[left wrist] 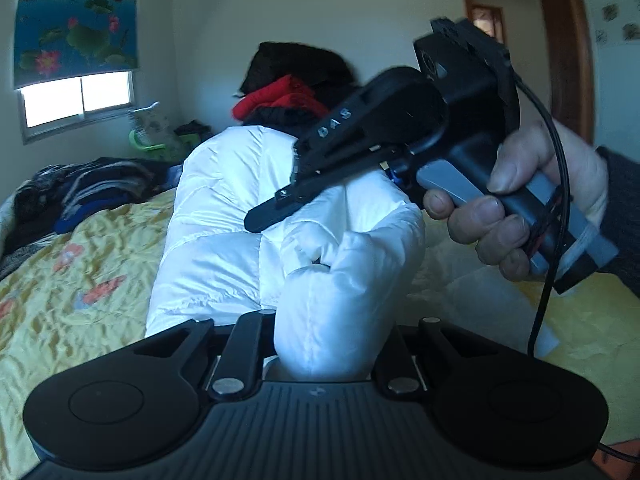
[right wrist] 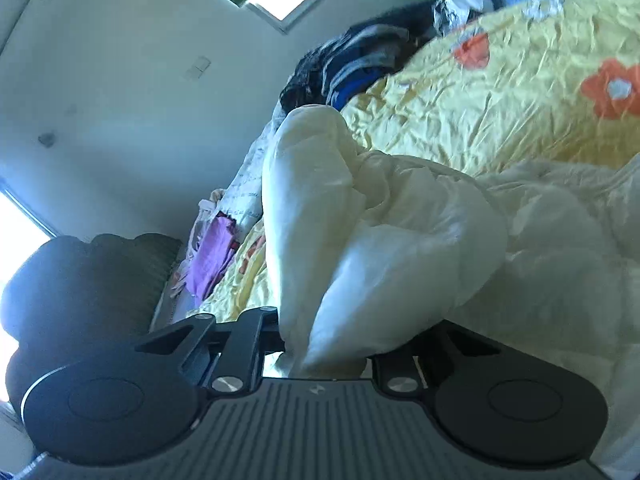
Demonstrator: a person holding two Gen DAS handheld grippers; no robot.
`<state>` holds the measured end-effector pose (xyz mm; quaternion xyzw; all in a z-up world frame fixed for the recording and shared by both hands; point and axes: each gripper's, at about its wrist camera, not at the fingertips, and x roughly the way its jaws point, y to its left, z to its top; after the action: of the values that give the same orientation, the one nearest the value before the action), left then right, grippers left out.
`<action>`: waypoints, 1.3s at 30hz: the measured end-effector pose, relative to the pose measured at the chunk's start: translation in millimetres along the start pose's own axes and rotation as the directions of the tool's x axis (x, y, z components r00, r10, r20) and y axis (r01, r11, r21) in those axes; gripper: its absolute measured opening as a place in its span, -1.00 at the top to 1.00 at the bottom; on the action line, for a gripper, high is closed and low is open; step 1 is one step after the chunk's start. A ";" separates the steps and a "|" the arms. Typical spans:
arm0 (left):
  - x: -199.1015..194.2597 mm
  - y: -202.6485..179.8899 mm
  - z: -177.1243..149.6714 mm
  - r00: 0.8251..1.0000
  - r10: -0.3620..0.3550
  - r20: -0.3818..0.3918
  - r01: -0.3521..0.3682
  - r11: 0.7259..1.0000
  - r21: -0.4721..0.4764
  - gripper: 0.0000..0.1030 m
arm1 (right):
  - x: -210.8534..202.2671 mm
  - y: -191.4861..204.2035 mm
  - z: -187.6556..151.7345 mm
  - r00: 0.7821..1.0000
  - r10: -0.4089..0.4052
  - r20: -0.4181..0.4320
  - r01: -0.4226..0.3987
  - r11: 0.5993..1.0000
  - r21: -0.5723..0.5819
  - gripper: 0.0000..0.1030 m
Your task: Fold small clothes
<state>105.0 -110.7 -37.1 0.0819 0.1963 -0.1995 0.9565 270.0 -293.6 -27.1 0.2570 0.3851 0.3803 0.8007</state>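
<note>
Because the white puffy jacket (left wrist: 224,216) is stuffed with soft filling, it looks light and squishy, and it will bend any way you pull it. Its shiny skin looks smooth, so it may slip out of a weak pinch, and the fat parts will likely spring back up after they are pressed flat. It lies bunched up on the bed (left wrist: 80,280), partly lifted off the yellow flowery cover. A good place to take hold looks like a thin edge, a hem or a cuff, where the cloth is flat and the jaws can bite all the way, not the thick puffy middle. The left gripper (left wrist: 332,344) has a fat fold of the jacket squeezed tight between its jaws. The right gripper (right wrist: 332,344) also has its jaws pinched on a fold of white cloth, as its own camera shows. In the left view that right gripper is up in the air over the jacket, held in a hand (left wrist: 520,208) with a dark sleeve. Farther back sits a pile of dark clothes (left wrist: 68,196), and a red and black heap (left wrist: 288,92) is behind the jacket.
</note>
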 end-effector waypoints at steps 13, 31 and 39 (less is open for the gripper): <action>-48.1 50.4 26.2 0.944 -0.280 0.172 0.296 0.952 -0.073 -0.66 | -100.8 -36.7 -4.0 0.992 -0.100 0.079 0.104 0.994 -0.042 0.65; 60.8 -24.0 -23.9 0.970 -0.227 -0.091 0.240 0.955 0.174 -0.77 | -101.5 -147.7 -47.1 0.977 -0.182 0.109 0.166 0.977 0.135 0.45; 52.3 -30.2 -22.9 0.980 -0.190 -0.063 0.199 0.959 0.200 -0.78 | -135.7 -151.7 -34.3 0.957 -0.211 0.201 0.124 0.919 0.374 0.07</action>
<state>128.8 -151.0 -81.7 0.1649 0.2023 -0.3101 0.9142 248.3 -486.9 -96.3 0.4076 0.3701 0.2000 0.8105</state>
